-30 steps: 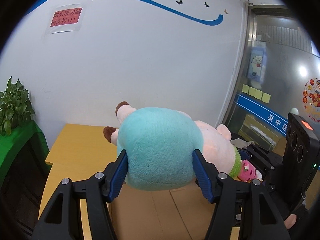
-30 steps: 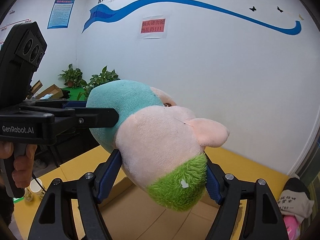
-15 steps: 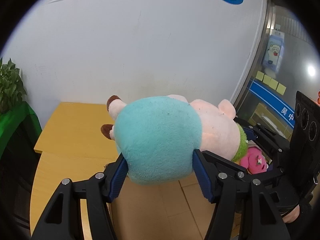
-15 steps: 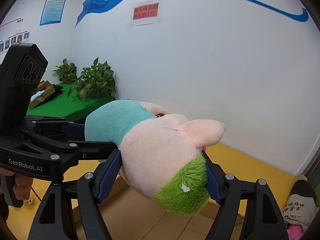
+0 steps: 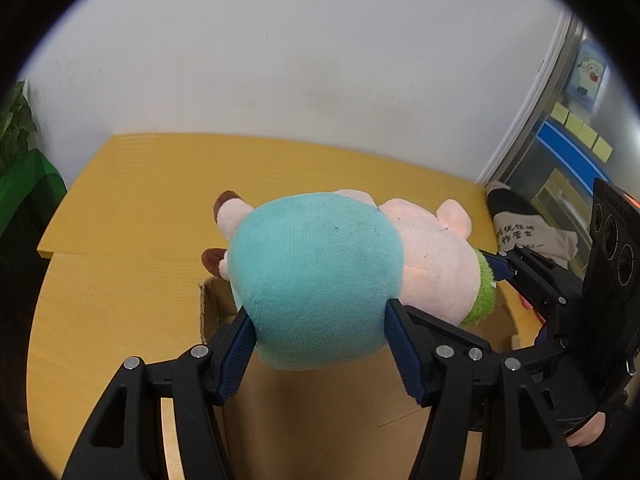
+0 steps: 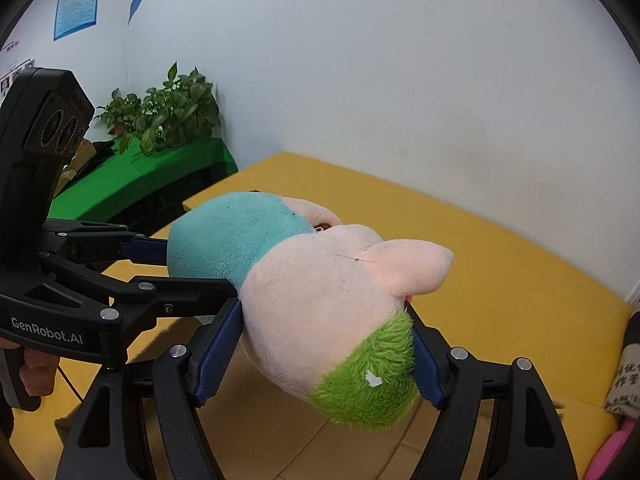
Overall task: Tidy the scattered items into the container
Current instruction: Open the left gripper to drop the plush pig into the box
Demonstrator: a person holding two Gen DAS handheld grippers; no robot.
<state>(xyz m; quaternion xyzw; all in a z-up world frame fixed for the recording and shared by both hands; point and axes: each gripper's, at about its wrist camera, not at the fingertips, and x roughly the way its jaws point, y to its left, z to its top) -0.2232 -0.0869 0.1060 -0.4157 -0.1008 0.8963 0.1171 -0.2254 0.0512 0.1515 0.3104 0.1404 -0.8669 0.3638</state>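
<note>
- Left gripper (image 5: pixel 320 330) pinching plush toy's (image 5: pixel 344 276) teal end, frame centre.
- Right gripper (image 6: pixel 326 354) pinching its pink-green end.
- Toy hanging over cardboard box (image 5: pixel 208 312); keep both ends level, releasing together inside.

A: How many things are there?
B: One plush toy (image 5: pixel 316 280), two hand-held grippers, left (image 5: pixel 320 340) and right (image 6: pixel 326 354), and one cardboard box (image 5: pixel 212 312).
A: Anything else?
B: One yellow bench (image 5: pixel 140 208) and two potted plants (image 6: pixel 176 108).
</note>
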